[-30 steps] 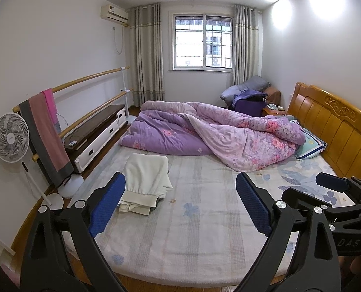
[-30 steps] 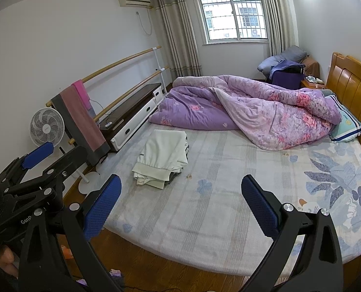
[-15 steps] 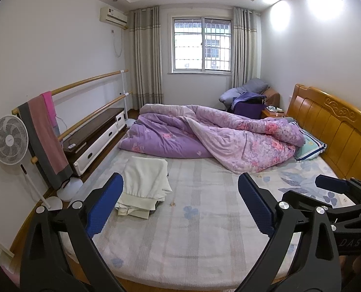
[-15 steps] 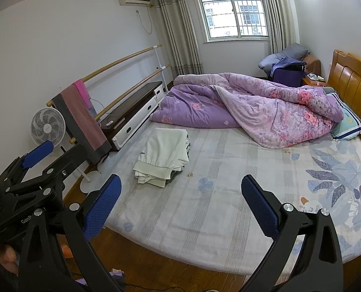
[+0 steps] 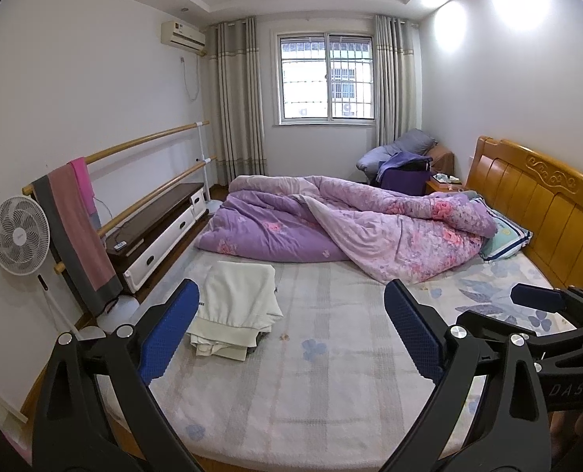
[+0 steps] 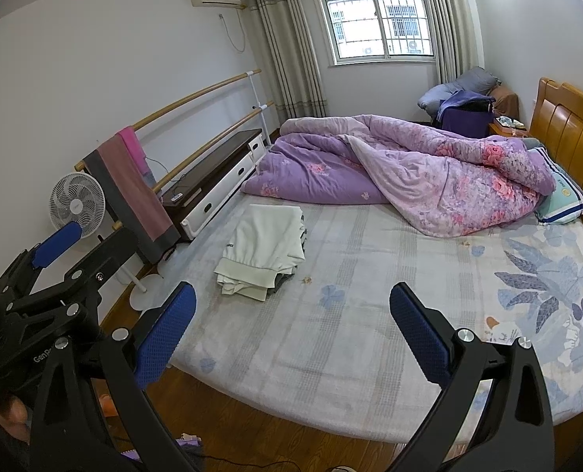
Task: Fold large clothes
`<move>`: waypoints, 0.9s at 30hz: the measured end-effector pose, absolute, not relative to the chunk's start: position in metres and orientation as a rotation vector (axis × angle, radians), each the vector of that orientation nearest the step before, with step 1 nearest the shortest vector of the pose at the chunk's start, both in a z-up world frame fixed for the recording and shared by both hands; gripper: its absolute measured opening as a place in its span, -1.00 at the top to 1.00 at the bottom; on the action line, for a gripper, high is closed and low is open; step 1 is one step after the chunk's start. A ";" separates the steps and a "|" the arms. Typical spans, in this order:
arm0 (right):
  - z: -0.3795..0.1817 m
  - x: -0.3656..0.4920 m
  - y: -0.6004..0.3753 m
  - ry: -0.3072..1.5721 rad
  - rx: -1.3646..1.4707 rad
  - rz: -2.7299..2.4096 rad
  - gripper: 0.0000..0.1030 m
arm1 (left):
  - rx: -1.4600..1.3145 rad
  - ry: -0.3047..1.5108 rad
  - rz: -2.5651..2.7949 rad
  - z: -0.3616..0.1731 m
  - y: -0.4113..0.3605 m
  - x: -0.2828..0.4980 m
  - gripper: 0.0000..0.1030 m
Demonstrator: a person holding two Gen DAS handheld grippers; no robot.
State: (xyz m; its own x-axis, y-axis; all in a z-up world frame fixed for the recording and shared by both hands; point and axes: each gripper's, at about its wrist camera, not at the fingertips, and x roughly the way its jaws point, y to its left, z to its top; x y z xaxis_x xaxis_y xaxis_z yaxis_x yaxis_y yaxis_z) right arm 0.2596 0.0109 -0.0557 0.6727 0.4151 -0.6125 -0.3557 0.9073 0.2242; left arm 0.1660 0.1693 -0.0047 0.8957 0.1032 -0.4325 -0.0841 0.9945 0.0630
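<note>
Hovering off bed (image 5: pixel 330 373), left gripper (image 5: pixel 291 330) and "DAS"-marked right gripper (image 6: pixel 293 328): jaws wide, empty; folded cream clothes (image 6: pixel 263 251) apart.

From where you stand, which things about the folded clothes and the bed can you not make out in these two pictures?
- Folded cream garment: left wrist view, the left hand-held gripper finger covers its near-left edge.
- Darker clothes beneath it: right wrist view, only edges show; their kind is unclear.
- Small logo: too small to read.
- Pillow: partly under the purple quilt.
- Bed near corners: cut off by the right hand-held gripper.
</note>
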 end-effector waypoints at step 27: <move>-0.063 0.264 -0.003 0.733 0.094 0.444 -0.85 | 0.045 0.483 0.101 -0.007 0.174 0.173 -0.85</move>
